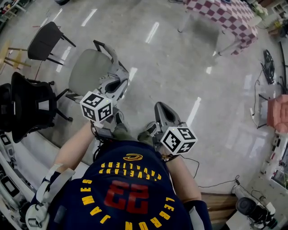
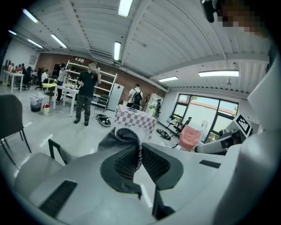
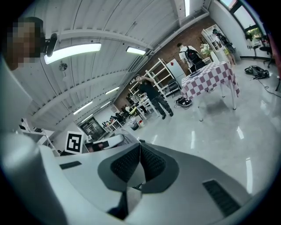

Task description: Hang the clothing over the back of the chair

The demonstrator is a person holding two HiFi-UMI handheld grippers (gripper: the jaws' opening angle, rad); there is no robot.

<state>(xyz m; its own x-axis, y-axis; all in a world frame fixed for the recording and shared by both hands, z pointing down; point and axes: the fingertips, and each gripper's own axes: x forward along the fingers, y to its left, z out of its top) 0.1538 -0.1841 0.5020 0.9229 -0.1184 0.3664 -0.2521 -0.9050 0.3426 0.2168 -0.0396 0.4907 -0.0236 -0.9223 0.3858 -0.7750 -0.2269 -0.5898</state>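
Two hand-held grippers point(image 1: 116, 82) point(image 1: 162, 108), one grey garment point(image 2: 124, 135), one grey chair point(image 1: 87, 72)

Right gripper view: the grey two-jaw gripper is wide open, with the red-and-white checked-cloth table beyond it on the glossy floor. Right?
No: the right gripper is shut, jaws together with nothing between them, per the right gripper view. The red-and-white checked-cloth table does stand beyond it on the glossy floor.

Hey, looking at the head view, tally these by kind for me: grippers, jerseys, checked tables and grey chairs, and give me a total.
Grippers: 2 (left gripper, right gripper)
Jersey: 1
Checked table: 1
Grey chair: 1
Total: 5
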